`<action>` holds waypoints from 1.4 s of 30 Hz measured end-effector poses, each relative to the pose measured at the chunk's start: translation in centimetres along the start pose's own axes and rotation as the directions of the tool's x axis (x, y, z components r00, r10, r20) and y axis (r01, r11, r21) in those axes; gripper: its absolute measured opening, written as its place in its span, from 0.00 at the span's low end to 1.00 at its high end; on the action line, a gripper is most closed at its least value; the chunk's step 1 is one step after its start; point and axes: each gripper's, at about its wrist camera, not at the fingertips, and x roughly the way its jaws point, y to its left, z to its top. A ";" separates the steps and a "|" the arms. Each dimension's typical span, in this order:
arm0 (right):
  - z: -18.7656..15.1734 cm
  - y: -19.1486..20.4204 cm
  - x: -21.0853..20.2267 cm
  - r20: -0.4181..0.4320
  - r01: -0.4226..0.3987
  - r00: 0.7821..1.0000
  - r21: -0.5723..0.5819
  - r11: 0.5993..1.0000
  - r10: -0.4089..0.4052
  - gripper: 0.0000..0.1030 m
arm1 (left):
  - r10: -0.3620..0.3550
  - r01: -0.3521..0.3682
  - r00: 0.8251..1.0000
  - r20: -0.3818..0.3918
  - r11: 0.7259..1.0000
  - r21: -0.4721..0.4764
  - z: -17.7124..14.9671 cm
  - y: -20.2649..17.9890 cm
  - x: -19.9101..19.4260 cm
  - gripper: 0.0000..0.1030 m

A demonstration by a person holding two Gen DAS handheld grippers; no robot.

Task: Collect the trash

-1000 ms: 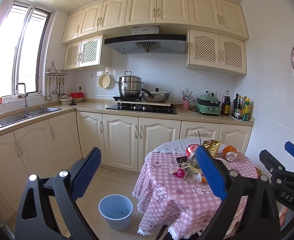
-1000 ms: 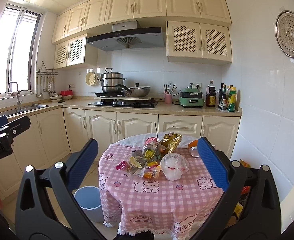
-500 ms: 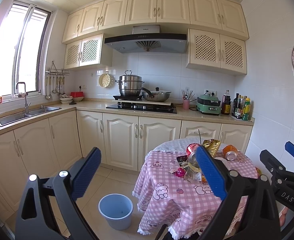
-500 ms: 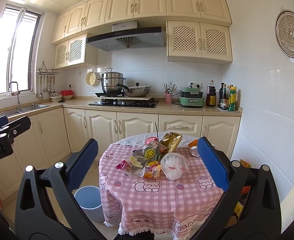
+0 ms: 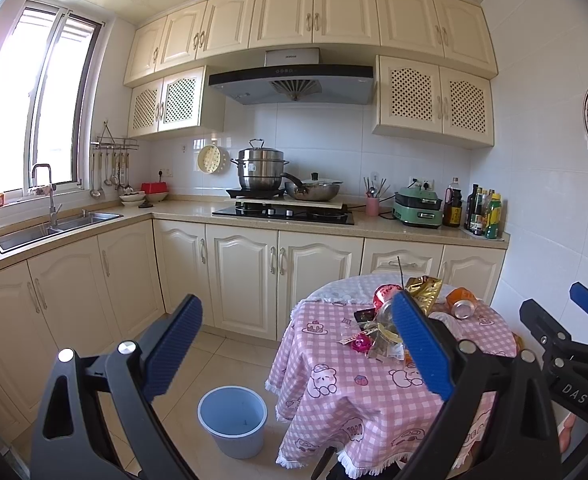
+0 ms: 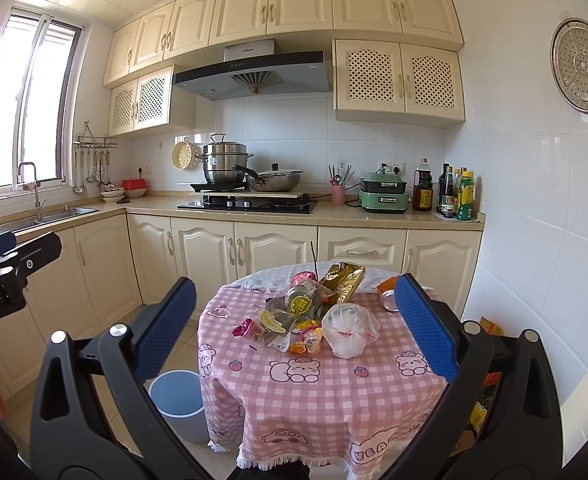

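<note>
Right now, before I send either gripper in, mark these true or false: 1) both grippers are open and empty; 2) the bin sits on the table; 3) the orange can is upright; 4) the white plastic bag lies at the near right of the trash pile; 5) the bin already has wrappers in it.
1) True. The left gripper and right gripper are both spread wide and hold nothing.
2) False. The blue bin stands on the floor, left of the table.
3) False. The orange can lies on its side.
4) True. The white plastic bag lies there.
5) False. What shows of its inside looks empty.
</note>
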 end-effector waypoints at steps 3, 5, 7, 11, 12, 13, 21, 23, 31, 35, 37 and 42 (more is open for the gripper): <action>0.0 0.0 0.0 0.000 -0.001 1.000 0.000 1.000 0.001 0.94 | 0.001 -0.001 1.000 -0.001 1.000 -0.001 -0.1 0.0 0.0 0.91; 0.0 0.0 0.0 0.001 0.000 1.000 0.000 1.000 0.000 0.94 | 0.001 -0.001 1.000 -0.001 1.000 0.000 -0.2 0.0 0.0 0.91; -0.1 0.1 0.0 0.000 0.000 1.000 0.000 1.000 0.000 0.94 | 0.000 0.000 1.000 -0.002 1.000 -0.001 -0.1 0.0 0.0 0.91; 0.0 0.0 0.0 -0.002 0.000 1.000 0.000 1.000 0.000 0.94 | 0.001 -0.001 1.000 -0.002 1.000 0.001 -0.1 0.0 0.0 0.91; -0.1 0.0 0.0 -0.003 -0.001 1.000 0.001 1.000 0.001 0.94 | 0.000 0.000 1.000 -0.003 1.000 0.001 -0.1 0.0 0.0 0.91; -0.1 0.1 0.0 -0.004 -0.001 1.000 0.001 1.000 0.001 0.94 | 0.001 -0.001 1.000 -0.004 1.000 0.002 -0.2 0.0 0.0 0.91; -0.2 0.0 0.2 -0.010 -0.001 1.000 0.004 1.000 0.001 0.94 | 0.003 -0.003 1.000 -0.011 1.000 0.001 -0.5 0.3 -0.1 0.91; -0.3 -0.1 0.3 -0.016 -0.002 1.000 0.006 1.000 0.002 0.94 | 0.006 -0.006 1.000 -0.015 1.000 0.002 -0.6 0.3 0.0 0.91; -0.9 -0.6 2.0 -0.051 -0.003 0.999 0.011 1.000 0.003 0.94 | 0.011 -0.009 0.998 -0.061 1.000 0.018 -1.3 0.2 2.0 0.91; -1.5 -1.1 3.1 -0.065 -0.002 0.998 0.020 1.000 0.003 0.94 | 0.006 -0.003 0.997 -0.079 1.000 0.029 -1.8 -0.2 3.2 0.91; -1.9 -1.3 3.6 -0.061 0.009 0.998 0.016 1.000 -0.008 0.94 | 0.012 -0.008 0.996 -0.090 0.999 0.040 -1.9 -0.4 4.1 0.91; -2.9 -2.3 5.5 -0.099 0.021 0.995 0.035 0.999 -0.017 0.94 | 0.014 -0.006 0.989 -0.146 0.999 0.050 -2.8 -0.9 6.4 0.91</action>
